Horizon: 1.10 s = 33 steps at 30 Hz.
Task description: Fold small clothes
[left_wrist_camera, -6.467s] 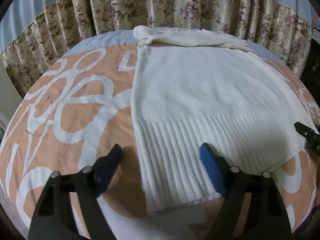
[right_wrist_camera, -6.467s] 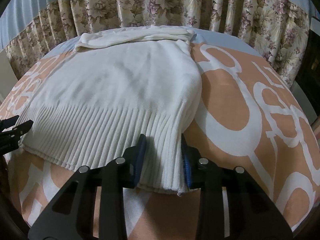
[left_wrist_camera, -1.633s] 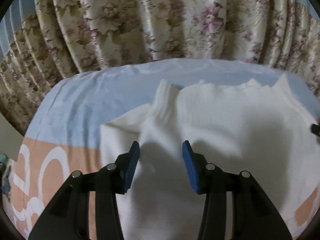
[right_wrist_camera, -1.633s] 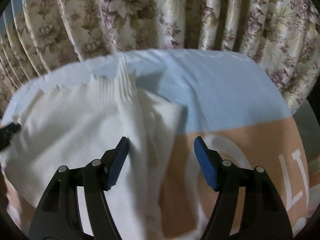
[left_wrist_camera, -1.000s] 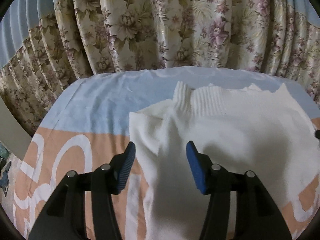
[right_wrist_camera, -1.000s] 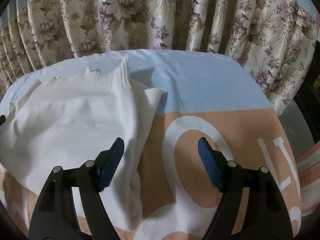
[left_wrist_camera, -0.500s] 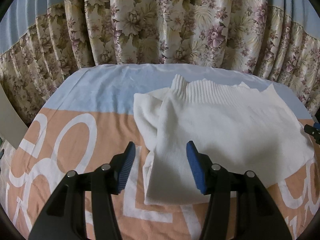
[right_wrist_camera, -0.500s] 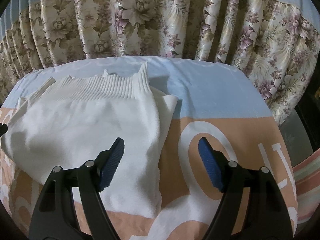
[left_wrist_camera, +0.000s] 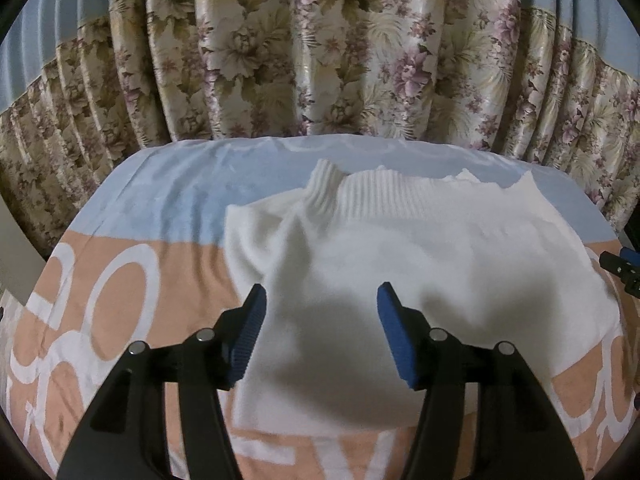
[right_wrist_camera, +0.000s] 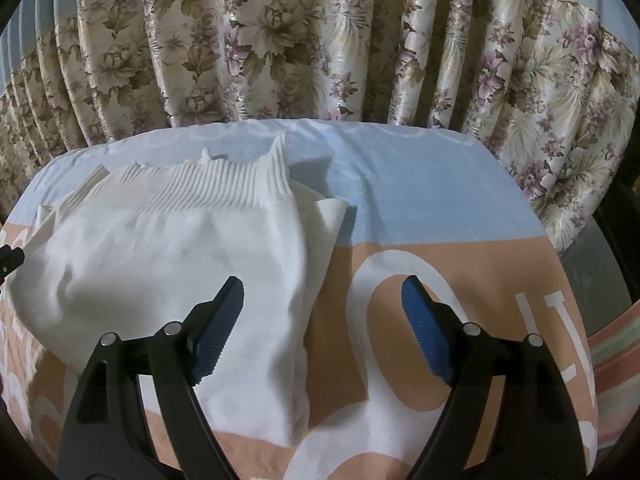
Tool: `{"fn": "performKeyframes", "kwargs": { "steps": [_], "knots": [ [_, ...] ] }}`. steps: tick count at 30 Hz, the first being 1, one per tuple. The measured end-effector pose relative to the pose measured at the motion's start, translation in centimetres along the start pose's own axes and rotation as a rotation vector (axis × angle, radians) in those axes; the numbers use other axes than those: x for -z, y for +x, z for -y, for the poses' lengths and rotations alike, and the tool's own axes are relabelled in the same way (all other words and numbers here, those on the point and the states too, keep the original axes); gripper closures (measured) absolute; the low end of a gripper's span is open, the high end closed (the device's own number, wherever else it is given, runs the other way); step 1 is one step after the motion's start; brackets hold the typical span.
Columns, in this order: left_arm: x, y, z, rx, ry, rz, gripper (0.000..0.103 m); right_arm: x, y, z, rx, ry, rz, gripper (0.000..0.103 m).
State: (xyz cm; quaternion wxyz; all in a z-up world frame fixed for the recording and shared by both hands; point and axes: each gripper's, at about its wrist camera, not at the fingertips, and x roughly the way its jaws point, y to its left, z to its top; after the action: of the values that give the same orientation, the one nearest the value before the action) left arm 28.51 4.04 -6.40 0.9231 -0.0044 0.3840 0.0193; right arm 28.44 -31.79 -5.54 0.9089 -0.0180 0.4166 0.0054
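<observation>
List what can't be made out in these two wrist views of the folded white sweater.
- Sweater near hem, left wrist view: hidden behind the left gripper, whose jaws are opening, nothing between the pads.
- Sweater layers underneath: covered by the top fold in both views.
- Right gripper, jaws opening, empty: only a tip shows at the left view's right edge.
- Bedspread lettering: cut off by frame edges.

Dim, warm indoor light from above and behind the cameras. Soft grey shadows of the black two-finger grippers cast on the folded white knitted sweater (left_wrist_camera: 400, 264), darkest toward 6 o'clock. Faint sheen on the pleated floral curtain (right_wrist_camera: 320, 40) at 12 o'clock. Strong fisheye bending, black corners. Slight softness throughout.
</observation>
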Motion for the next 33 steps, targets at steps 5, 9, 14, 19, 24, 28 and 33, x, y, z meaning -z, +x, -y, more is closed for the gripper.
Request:
{"fn": "performKeyframes", "kwargs": {
  "steps": [5,9,14,19,24,28,33],
  "knots": [
    [-0.8,0.9,1.6,0.015,0.007,0.0,0.043,-0.6,0.5,1.1,-0.001,0.032,-0.002,0.02],
    [-1.1,2.0,3.6,0.032,0.028,-0.008,0.043,-0.9,1.0,1.8,-0.006,0.053,0.002,0.019],
    [-1.3,2.8,5.9,0.055,0.045,-0.011,0.043,-1.0,1.9,2.0,-0.029,0.052,-0.003,0.019],
    [-1.3,3.8,7.0,0.064,0.051,-0.021,0.043,-1.2,3.2,1.7,-0.07,0.066,-0.021,0.019],
    [-1.3,4.6,7.3,0.065,0.05,-0.03,0.043,-1.1,5.4,1.2,-0.086,0.072,-0.061,0.02],
    [-1.1,5.1,7.2,0.073,0.041,-0.039,0.043,-0.9,6.3,1.1,-0.108,0.094,-0.078,0.02],
    [-0.8,5.7,7.1,0.074,0.038,-0.048,0.043,-0.8,6.8,1.0,-0.139,0.1,-0.092,0.02]
  ]
}}
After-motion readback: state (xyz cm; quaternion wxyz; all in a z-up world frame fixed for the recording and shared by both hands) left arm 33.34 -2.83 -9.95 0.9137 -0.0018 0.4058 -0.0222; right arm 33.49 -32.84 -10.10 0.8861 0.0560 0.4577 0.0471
